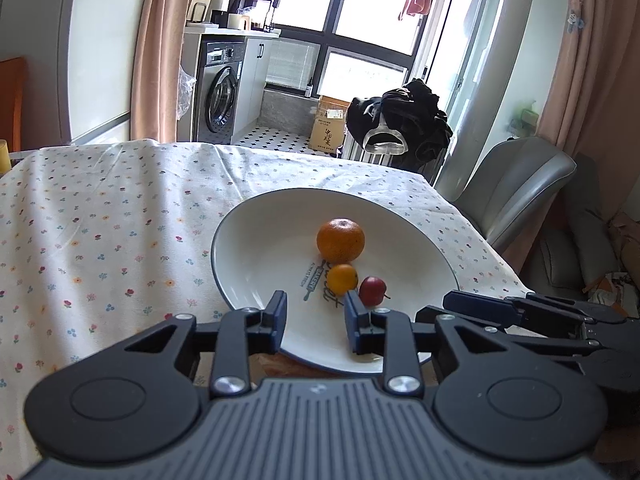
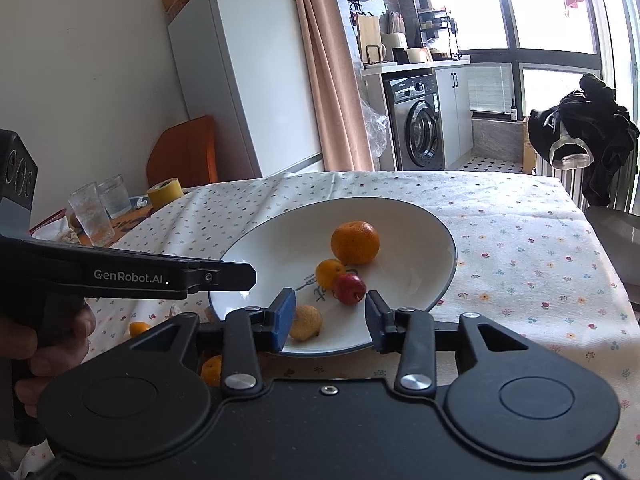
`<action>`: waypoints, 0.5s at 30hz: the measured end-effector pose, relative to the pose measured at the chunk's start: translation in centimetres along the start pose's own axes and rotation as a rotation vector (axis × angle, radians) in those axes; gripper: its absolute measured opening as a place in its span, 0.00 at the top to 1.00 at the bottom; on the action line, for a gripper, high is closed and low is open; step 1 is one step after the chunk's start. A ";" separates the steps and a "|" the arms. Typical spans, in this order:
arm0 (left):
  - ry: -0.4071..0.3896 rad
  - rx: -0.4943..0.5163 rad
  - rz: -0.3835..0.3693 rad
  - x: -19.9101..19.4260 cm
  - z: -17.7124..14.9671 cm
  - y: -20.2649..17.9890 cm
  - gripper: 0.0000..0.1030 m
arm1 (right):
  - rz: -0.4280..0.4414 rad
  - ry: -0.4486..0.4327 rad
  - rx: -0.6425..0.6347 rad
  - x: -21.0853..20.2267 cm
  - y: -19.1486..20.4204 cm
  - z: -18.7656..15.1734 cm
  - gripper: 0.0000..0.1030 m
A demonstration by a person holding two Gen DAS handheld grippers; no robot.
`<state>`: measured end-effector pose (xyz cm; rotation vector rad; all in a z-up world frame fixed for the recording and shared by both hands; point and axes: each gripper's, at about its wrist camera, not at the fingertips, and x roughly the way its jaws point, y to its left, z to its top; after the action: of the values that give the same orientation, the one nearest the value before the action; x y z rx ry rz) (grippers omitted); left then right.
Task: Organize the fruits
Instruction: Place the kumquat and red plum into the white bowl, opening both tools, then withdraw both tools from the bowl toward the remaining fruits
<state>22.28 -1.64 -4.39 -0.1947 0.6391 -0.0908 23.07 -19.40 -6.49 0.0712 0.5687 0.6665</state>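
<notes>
White plate with dark rim on floral tablecloth, near the table's front edge. On the plate: large mandarin toward the far side; small yellow-orange fruit just in front of it, touching or nearly touching a small red fruit with a stem; pale rough-skinned fruit at the near rim, just beside the right gripper's left blue pad, contact not clear. Right gripper released, jaws spread wide over the near rim, nothing between them. Left gripper likewise open and empty, low over the plate's near edge; in its own view the pale fruit hidden, probably behind the finger. Printed lettering at plate centre partly covered by fruit, unreadable. Off the plate, on the cloth at left: one small orange fruit and another half hidden behind the right gripper's body. Hand gripping the left tool's handle, cut off at frame edge. Two glasses and yellow tape roll at far left corner, surroundings cluttered and hard to make out.
</notes>
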 end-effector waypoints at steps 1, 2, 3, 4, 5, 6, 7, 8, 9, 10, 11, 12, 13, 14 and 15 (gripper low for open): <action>-0.001 -0.004 0.003 -0.1 0.0 0.1 0.69 | -0.004 -0.004 -0.001 -0.1 0.0 0.0 0.57; -0.005 -0.007 0.009 -0.4 0.0 0.2 0.65 | -0.008 -0.007 -0.002 -0.3 0.0 0.0 0.54; -0.008 -0.008 0.014 -0.5 0.0 0.2 0.63 | -0.010 -0.009 -0.002 -0.3 0.1 0.0 0.51; -0.015 -0.011 0.020 -0.8 0.0 0.3 0.57 | -0.014 -0.010 -0.002 -0.4 0.1 0.0 0.49; -0.022 -0.014 0.023 -1.1 0.0 0.4 0.50 | -0.017 -0.012 -0.002 -0.5 0.2 0.0 0.46; -0.031 -0.020 0.024 -1.3 0.0 0.5 0.47 | -0.020 -0.014 -0.002 -0.7 0.2 0.0 0.42; -0.040 -0.029 0.024 -1.6 0.0 0.6 0.42 | -0.022 -0.017 -0.004 -0.8 0.3 0.0 0.39; -0.044 -0.035 0.024 -1.8 0.1 0.7 0.38 | -0.025 -0.021 -0.005 -0.9 0.4 0.0 0.34; -0.050 -0.040 0.026 -2.1 0.1 0.8 0.36 | -0.026 -0.025 -0.006 -1.1 0.5 0.0 0.31; -0.057 -0.042 0.031 -2.4 0.2 0.8 0.32 | -0.025 -0.029 -0.004 -1.2 0.6 0.0 0.30; -0.061 -0.042 0.036 -2.6 0.2 0.8 0.29 | -0.022 -0.032 -0.002 -1.4 0.7 0.0 0.28; -0.066 -0.041 0.043 -2.8 0.2 0.8 0.28 | -0.021 -0.033 0.000 -1.5 0.7 0.0 0.27; -0.070 -0.042 0.051 -3.1 0.1 0.9 0.25 | -0.021 -0.036 0.005 -1.6 0.8 0.0 0.26; -0.076 -0.043 0.061 -3.4 0.1 0.9 0.22 | -0.021 -0.037 0.008 -1.7 0.8 0.0 0.24; -0.077 -0.044 0.070 -3.6 0.1 0.9 0.21 | -0.021 -0.039 0.010 -1.8 0.9 0.0 0.22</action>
<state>19.50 -0.26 -2.44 -0.2175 0.5708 -0.0022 21.38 -19.79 -5.44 0.0871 0.5341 0.6403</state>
